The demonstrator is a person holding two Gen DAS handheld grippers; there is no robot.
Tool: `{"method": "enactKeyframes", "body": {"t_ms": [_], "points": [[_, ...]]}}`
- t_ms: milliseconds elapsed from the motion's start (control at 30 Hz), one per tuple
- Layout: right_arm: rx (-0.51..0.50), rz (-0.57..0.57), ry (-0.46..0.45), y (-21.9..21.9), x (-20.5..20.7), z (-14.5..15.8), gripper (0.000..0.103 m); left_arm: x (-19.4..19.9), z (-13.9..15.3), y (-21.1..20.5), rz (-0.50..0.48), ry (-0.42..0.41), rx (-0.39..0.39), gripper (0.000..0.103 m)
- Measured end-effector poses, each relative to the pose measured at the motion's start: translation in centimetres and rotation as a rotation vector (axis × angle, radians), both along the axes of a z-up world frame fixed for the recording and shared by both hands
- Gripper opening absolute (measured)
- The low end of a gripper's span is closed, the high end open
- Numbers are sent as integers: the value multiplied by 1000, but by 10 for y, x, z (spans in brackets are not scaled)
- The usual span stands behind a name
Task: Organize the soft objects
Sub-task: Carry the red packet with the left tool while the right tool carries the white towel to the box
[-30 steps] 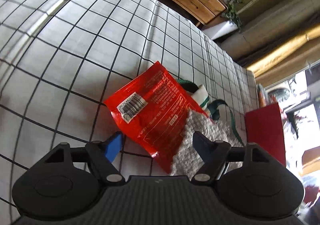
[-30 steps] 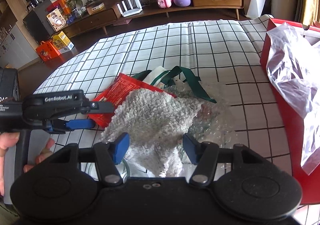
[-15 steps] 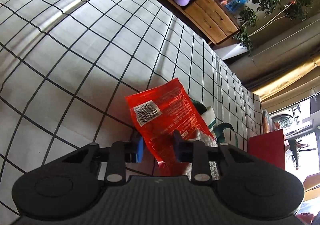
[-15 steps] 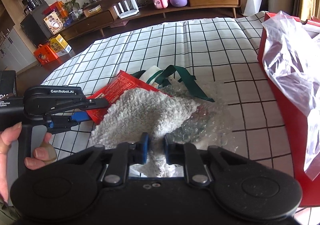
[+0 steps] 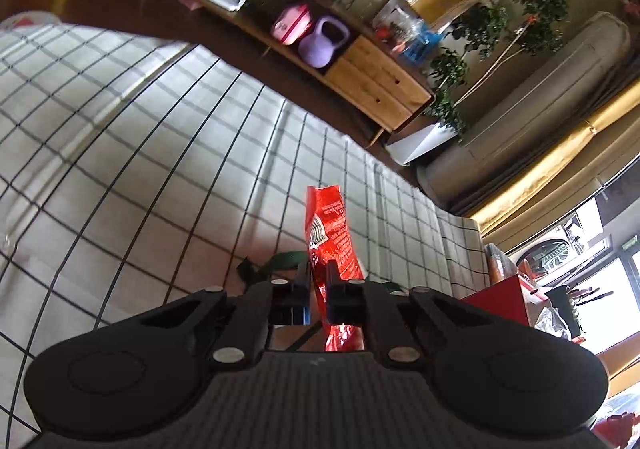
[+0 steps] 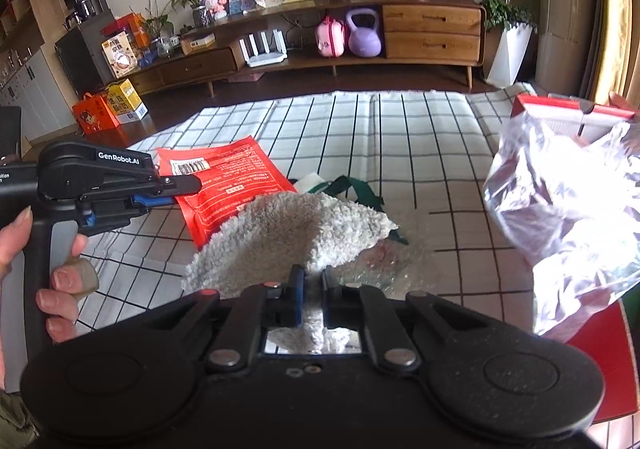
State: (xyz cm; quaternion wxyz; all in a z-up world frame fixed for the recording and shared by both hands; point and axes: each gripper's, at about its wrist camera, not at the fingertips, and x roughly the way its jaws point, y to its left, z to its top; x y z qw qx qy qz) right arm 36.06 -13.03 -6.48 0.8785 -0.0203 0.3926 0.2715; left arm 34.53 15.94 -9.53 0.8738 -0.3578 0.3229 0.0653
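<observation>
My left gripper [image 5: 318, 275] is shut on a red foil packet [image 5: 330, 233] and holds it edge-on above the checked cloth; in the right wrist view the same gripper [image 6: 176, 189] grips the packet [image 6: 228, 185] at its left edge. My right gripper [image 6: 312, 285] is shut on a white fluffy cloth [image 6: 288, 237] and lifts its near edge. Under the cloth lie bubble wrap [image 6: 384, 269] and a white bag with green straps [image 6: 352, 189]; the straps show in the left wrist view [image 5: 280, 261].
A red box [image 6: 600, 333] with a clear plastic bag [image 6: 568, 217] in it stands at the right; it also shows in the left wrist view [image 5: 504, 301]. The checked cloth [image 6: 400, 129] covers the surface. A wooden sideboard [image 6: 400, 37] stands behind.
Both grippers closed, the left on the red packet, the right on the fluffy cloth. The left one then lifted and tilted the packet up; the right raised the cloth's edge.
</observation>
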Motion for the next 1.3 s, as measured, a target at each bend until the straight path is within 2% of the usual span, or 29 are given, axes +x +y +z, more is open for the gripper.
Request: {"method": "enactKeyframes", "body": {"t_ms": [367, 767, 1033, 1300], "points": [[12, -20, -56, -18, -18, 30, 7, 9, 42, -32, -70, -79, 109, 3], [-5, -10, -116, -70, -60, 62, 6, 7, 75, -60, -107, -134, 156, 3], [16, -126, -173, -124, -63, 84, 6, 0, 101, -85, -147, -174, 148, 3], [2, -217, -244, -163, -59, 101, 6, -6, 128, -130, -239, -223, 128, 3]]}}
